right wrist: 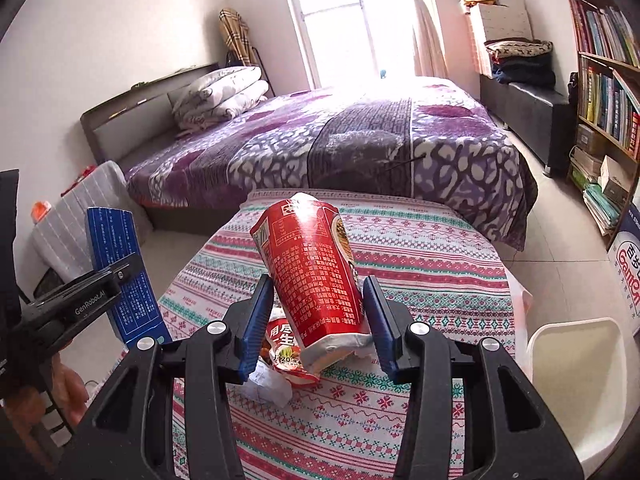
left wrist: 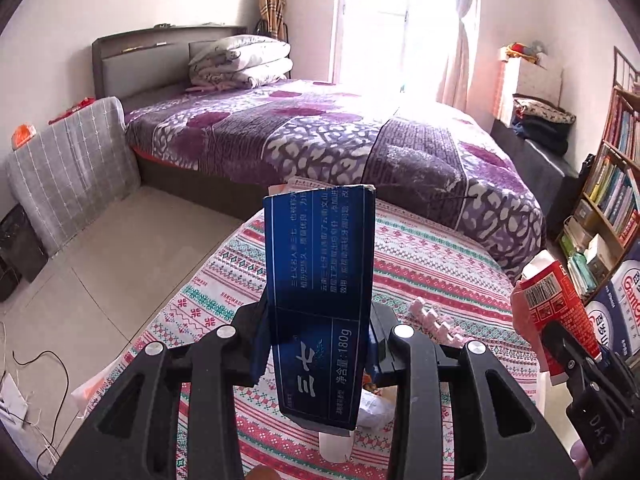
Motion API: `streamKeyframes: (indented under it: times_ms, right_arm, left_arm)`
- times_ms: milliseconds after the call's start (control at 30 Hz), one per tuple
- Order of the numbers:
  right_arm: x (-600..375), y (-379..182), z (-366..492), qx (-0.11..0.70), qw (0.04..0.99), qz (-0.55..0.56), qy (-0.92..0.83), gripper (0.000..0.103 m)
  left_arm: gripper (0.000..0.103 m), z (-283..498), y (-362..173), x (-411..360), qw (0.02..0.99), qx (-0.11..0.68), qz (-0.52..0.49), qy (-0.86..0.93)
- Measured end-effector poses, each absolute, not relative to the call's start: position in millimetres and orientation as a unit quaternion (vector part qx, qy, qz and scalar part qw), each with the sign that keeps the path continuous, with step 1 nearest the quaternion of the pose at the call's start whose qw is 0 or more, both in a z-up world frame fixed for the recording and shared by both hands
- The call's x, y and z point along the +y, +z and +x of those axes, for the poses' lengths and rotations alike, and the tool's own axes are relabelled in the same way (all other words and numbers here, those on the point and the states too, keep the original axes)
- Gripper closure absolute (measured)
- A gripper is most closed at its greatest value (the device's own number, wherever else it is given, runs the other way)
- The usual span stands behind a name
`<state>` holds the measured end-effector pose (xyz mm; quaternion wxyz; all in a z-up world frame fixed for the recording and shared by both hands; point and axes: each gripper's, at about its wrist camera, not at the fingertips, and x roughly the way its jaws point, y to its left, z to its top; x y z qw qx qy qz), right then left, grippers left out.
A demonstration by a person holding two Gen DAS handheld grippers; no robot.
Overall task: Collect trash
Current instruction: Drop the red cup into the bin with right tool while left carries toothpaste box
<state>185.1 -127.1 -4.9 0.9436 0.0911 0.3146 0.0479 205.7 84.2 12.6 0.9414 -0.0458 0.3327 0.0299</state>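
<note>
While the left claw is clamping a blue toothpaste box upright above the patterned worktop, the right claw is squeezing a crushed red noodle cup. Only the right wrist view is showing a red sachet and white paper scrap lying beneath, plus a white bin.

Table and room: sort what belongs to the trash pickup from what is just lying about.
Trash job:
- blue carton, clamped in the left gripper
- red noodle cup, between the right gripper's jaws
- food wrapper and crumpled paper on the patterned tablecloth

Just lying about:
- bed
- folded quilt
- bookshelf
- white chair
</note>
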Motion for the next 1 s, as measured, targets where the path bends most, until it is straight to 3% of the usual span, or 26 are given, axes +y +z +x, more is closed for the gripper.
streamKeyframes:
  times_ms: [533, 1000]
  right_arm:
    - [-168.8, 12.4, 163.1, 0.276, 0.957, 0.064, -0.066, 0.059]
    - [-247.3, 12.9, 148.3, 0.311, 0.93, 0.108, -0.166, 0.058]
  left_arm:
    - [0.067, 206.6, 20.3, 7.5, 0.944, 0.327, -0.034, -0.02]
    - [0.067, 198.8, 11.1, -68.3, 0.938, 0.338, -0.005, -0.075]
